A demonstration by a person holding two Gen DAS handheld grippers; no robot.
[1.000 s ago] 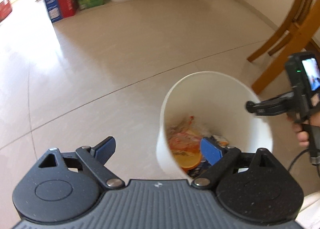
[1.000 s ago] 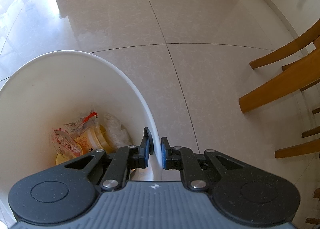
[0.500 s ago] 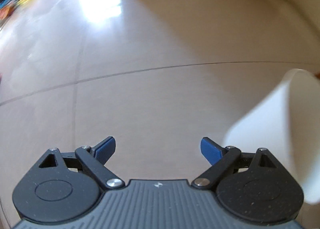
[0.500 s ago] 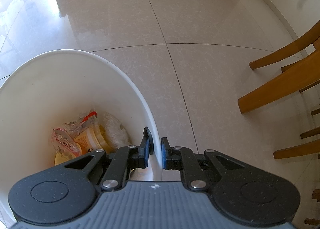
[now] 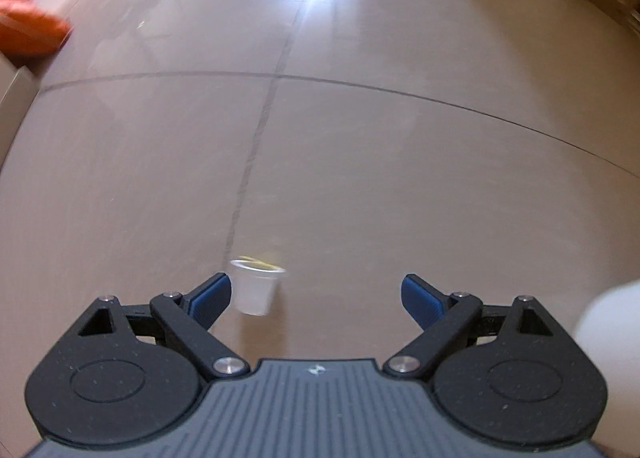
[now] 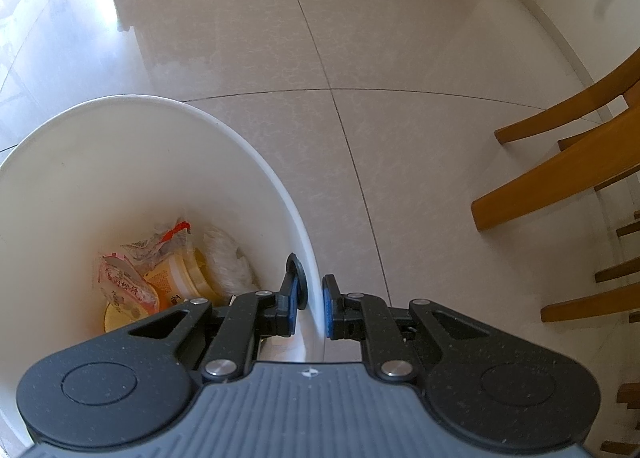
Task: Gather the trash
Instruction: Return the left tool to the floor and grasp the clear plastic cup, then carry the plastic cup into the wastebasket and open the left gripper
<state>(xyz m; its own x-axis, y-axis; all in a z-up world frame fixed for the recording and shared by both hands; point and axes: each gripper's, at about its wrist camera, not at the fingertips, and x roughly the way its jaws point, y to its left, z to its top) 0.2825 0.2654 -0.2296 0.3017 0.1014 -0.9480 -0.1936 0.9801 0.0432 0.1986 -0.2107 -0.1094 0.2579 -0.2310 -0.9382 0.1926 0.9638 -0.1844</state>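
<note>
The left gripper has swung from the bin to a small cup on the floor, fingers apart; it looks light and crushable, so grip its sides gently. The right gripper is clamped on the bin's rim.

Left gripper and right gripper: black speckled housings, blue pads, silver pivot screws, grey ribbed bodies are seen.

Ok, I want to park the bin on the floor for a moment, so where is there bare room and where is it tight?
Bare tile lies ahead of the white bin, between its rim and the wooden chair legs. More bare floor stretches beyond the small white cup in front of the left claw. It is tight by the chair legs and right around the cup.
</note>
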